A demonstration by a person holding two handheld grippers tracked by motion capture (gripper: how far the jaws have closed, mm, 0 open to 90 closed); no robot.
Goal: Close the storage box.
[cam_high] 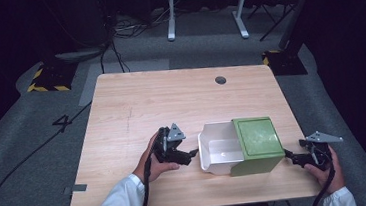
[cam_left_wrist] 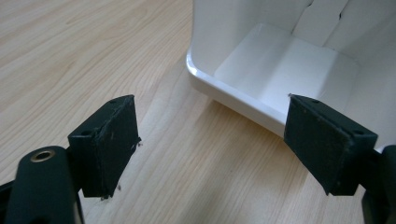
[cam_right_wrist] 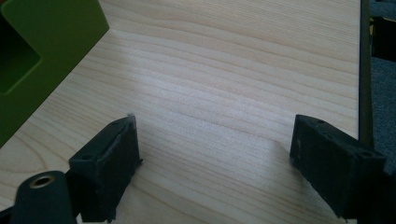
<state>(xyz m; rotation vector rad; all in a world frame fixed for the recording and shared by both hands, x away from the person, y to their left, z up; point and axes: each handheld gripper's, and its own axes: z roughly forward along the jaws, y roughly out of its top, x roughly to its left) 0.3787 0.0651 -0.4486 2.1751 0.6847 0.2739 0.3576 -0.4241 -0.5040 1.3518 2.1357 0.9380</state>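
White drawer (cam_high: 219,150) stands pulled out left of the green box (cam_high: 258,144) on the wooden surface (cam_high: 136,107). Just left of it, our left gripper (cam_high: 191,155) has spread, empty jaws; we should square them on the rim. Right of the box, our right gripper (cam_high: 292,157) is likewise spread and empty.

The desk (cam_high: 136,102) was light wood with a fine, straight grain and carried a small dark grey round disc (cam_high: 220,80) near its far edge. The drawer (cam_high: 219,150) was plain glossy white inside and out. The box (cam_high: 257,139) around it was matt olive green, its top panel a paler green. Both the left hand-held gripper (cam_high: 193,154) and the right hand-held gripper (cam_high: 288,155) were black, each topped by a grey plate. The sleeves (cam_high: 117,204) were white. The floor (cam_high: 34,146) was grey carpet, with a yellow-and-black striped block (cam_high: 48,77) on it.
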